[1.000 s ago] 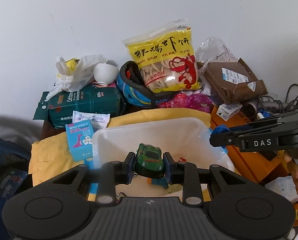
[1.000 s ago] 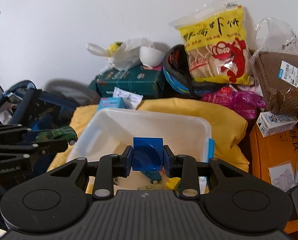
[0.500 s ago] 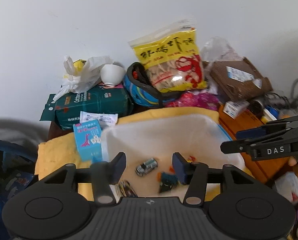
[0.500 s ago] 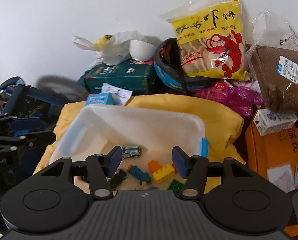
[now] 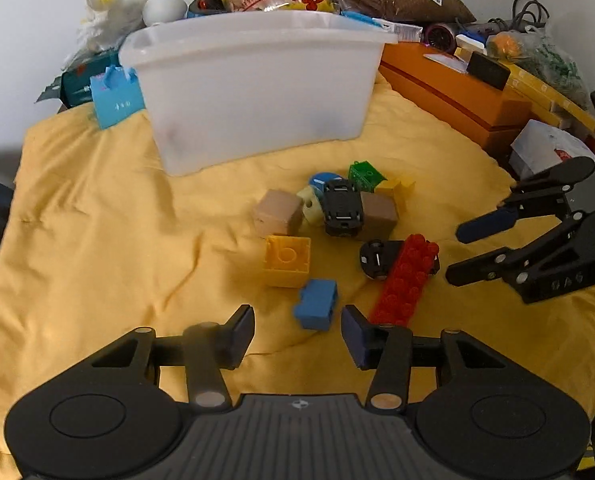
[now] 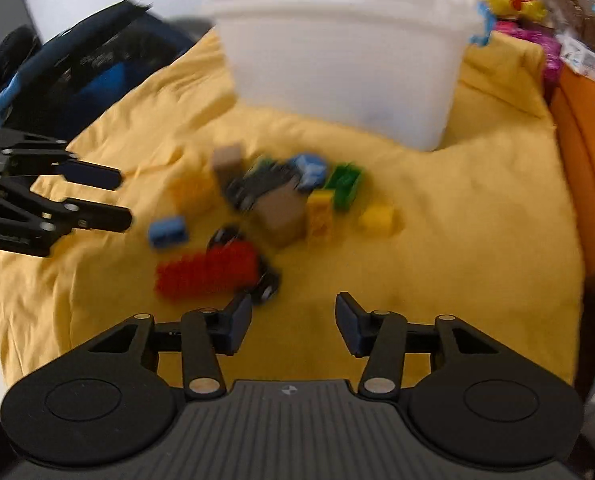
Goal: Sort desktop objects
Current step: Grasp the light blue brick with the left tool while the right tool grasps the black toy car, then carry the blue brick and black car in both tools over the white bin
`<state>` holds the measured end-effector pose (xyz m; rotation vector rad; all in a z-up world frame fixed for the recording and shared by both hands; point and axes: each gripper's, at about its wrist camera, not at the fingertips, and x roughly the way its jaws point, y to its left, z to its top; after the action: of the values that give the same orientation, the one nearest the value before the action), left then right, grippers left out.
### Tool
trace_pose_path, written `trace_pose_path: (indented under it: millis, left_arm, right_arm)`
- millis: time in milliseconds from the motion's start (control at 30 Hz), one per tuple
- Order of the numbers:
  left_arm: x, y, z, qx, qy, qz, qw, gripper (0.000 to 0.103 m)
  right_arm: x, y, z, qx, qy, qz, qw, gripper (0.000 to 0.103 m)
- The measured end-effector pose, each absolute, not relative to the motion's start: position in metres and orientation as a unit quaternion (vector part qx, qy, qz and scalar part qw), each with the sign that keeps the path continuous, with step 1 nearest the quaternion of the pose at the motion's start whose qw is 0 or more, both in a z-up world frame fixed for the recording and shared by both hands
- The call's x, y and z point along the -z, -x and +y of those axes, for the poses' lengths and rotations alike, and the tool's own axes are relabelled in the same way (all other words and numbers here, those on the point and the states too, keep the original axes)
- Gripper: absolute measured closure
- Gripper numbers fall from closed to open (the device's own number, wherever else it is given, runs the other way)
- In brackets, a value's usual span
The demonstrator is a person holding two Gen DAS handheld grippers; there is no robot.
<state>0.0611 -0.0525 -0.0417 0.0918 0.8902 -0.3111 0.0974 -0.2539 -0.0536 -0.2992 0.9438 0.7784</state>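
We are holding the left gripper with its fingers spread and empty, low over the yellow cloth, and the blue brick is lying just ahead of the gap between them. The right gripper is likewise released and carrying nothing, hovering near the red brick, which is resting against a small black car.

Working outward, we are looking at a loose pile on the cloth: a yellow brick, a tan cube, an upturned black car, a brown cube, a green brick and a few smaller pieces crowded together. The right view is blurred, so we are not reading fine detail from it.

Behind the pile the white bin is standing upright on the cloth. From this low angle we are seeing only its outer wall, so we cannot tell what is inside it.

We are judging the sorting as unfinished: a good many pieces are lying outside the bin, and neither gripper is holding one. The blue brick looks like the nearest pick for the left side, the red brick for the right.
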Motion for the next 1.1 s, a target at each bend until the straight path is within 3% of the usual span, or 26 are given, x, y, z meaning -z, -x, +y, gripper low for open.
trace_pose_path:
  millis: [100,500,600,1100]
  left_arm:
    - [0.047,-0.069,-0.062,0.161,-0.047,0.429,0.888,0.06]
    - [0.065,-0.082,-0.07,0.168,-0.057,0.446,0.878,0.071]
    - [0.062,-0.082,-0.072,0.17,-0.056,0.441,0.88,0.073]
    - [0.014,-0.065,-0.028,0.144,0.012,0.386,0.911,0.075]
  right_arm:
    - [0.057,-0.094,-0.24,-0.373,0.173,0.421,0.808,0.054]
    - [0.068,-0.098,-0.199,-0.405,0.234,0.4,0.788,0.057]
    - [0.068,-0.1,-0.2,-0.41,0.225,0.402,0.787,0.069]
    - [0.037,-0.108,-0.272,-0.346,0.07,0.424,0.834,0.069]
